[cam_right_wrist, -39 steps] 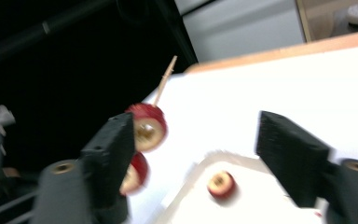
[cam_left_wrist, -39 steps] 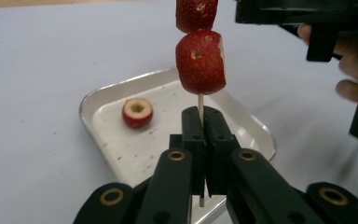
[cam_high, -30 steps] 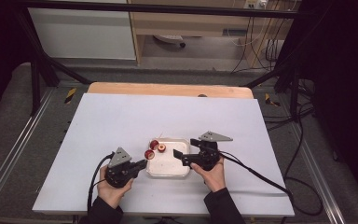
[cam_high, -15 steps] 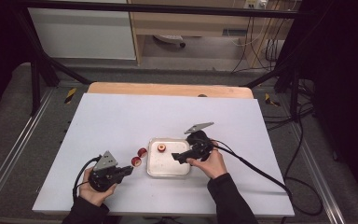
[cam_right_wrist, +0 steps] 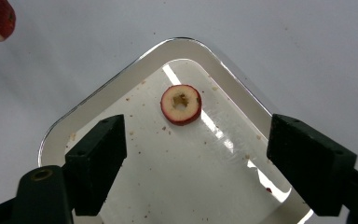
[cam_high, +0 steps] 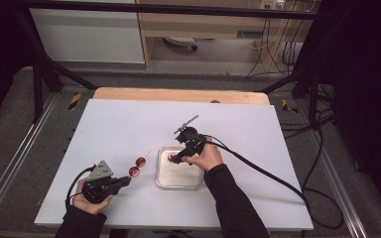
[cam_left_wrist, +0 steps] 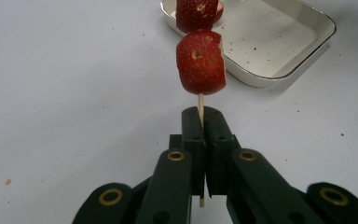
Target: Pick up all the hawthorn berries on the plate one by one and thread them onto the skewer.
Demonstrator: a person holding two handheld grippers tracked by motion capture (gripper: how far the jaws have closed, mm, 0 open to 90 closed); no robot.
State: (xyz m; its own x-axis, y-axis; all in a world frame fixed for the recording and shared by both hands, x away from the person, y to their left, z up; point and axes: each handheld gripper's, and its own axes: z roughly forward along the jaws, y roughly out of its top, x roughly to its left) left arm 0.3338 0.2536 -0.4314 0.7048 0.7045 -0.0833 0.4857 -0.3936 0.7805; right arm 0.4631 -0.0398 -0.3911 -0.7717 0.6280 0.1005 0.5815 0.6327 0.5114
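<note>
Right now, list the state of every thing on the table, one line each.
left gripper: shut on the skewer.
skewer: clamped, two strawberry pieces threaded on it.
right gripper: open over the tray, its jaws have just been closing, nothing between them.
tray: holds one loose fruit slice, lying flat.

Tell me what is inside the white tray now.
One red fruit slice with a hole in its middle lies in the white tray, among small crumbs. The right claw hovers open above it, covering little.
</note>
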